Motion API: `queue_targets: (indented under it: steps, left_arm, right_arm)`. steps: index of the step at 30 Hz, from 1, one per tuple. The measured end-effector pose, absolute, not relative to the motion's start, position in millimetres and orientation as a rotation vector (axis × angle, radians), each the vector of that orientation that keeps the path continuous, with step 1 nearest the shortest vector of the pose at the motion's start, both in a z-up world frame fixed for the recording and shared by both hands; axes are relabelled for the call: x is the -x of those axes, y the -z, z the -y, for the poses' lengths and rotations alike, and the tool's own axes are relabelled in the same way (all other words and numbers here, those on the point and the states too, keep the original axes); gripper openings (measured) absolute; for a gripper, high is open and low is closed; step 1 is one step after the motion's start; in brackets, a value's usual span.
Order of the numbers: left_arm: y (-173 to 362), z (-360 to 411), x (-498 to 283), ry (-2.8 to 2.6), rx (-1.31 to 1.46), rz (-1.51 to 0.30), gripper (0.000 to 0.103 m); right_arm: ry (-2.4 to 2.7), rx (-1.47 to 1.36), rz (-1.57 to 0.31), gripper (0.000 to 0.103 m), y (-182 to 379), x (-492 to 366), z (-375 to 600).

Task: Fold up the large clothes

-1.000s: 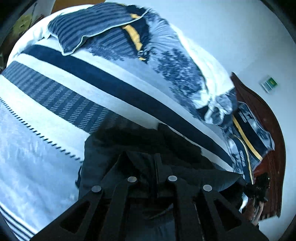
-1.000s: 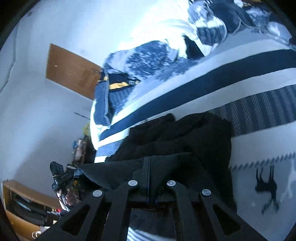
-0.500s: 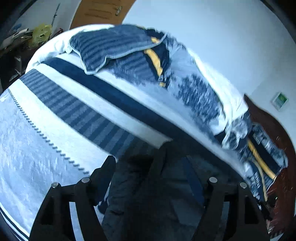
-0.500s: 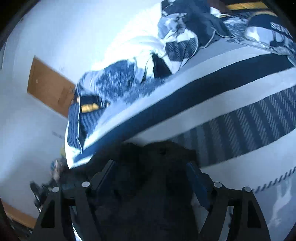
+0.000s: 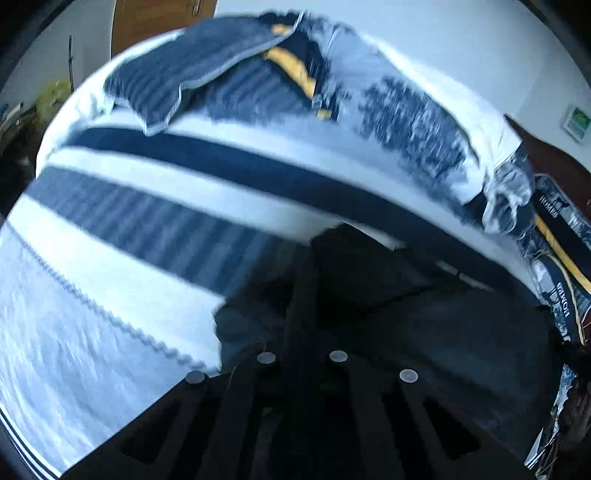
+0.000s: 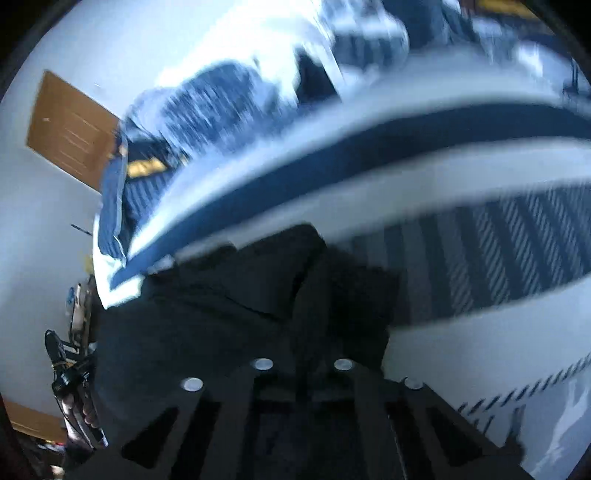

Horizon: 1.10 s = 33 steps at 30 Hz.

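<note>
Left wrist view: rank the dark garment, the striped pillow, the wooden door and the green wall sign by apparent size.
1. dark garment, though it lies nearest the camera
2. striped pillow
3. wooden door, partly cropped
4. green wall sign

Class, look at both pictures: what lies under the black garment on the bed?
The black garment lies on the striped bedspread, whose white and navy bands run under it. Whatever else lies beneath the cloth is covered.

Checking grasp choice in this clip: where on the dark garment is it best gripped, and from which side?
Grip the dark garment along its near edge, one corner per hand-held gripper, coming in from the near side of the bed and angled down. It lies bunched with that edge nearest, where the left hand-held gripper and right hand-held gripper close.
</note>
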<state>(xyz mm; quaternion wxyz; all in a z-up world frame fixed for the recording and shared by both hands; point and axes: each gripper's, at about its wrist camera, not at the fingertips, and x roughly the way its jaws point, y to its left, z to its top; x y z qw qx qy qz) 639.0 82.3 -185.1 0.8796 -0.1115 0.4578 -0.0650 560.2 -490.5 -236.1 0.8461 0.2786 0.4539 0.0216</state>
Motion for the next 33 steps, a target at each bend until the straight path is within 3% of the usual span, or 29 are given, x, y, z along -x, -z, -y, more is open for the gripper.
queue_targets:
  steps: [4,10,14,16,18,20,21,22,23,26,33]
  left_arm:
    - [199,-86,-654,0.088,0.227,-0.961,0.002]
    - [240,-72,-669,0.018,0.131,-1.02,0.003]
    - [232,-85,-670,-0.006,0.162,-1.023,0.011]
    - [213,-102,-658,-0.015,0.224,-0.968,0.023]
    - [190,-117,-639,-0.037,0.224,-0.895,0.059]
    - [168,-135,-606,-0.092,0.202,-0.805,0.075]
    - [161,-142,-587,-0.118,0.192,-0.773,0.081]
    - [157,-150,-566,-0.133,0.186,-0.763,0.082]
    - [157,-157,-547,-0.134,0.192,-0.776,0.082]
    - [172,-175,-484,-0.135,0.285,-0.82,0.082]
    - [246,-158,-359,-0.042,0.546,-0.993,0.082]
  right_arm:
    - [-0.003,-0.53,-0.928,0.002,218,-570,491]
    - [0.091,-0.444,-1.097,0.001,282,-612,471]
    - [0.132,-0.438,-1.116,0.001,294,-615,475]
    - [0.183,-0.438,-1.093,0.006,283,-608,483]
    - [0.196,-0.49,-1.021,0.007,259,-583,493]
    - [0.158,-0.535,-0.958,0.021,238,-548,497]
    - [0.155,-0.543,-0.927,0.055,227,-524,497]
    - [0.149,-0.543,-0.884,0.077,217,-497,494]
    - [0.142,-0.541,-0.842,0.087,211,-475,489]
    - [0.102,-0.586,-0.816,0.087,211,-406,464]
    - [0.124,-0.904,-0.852,0.087,283,-269,383]
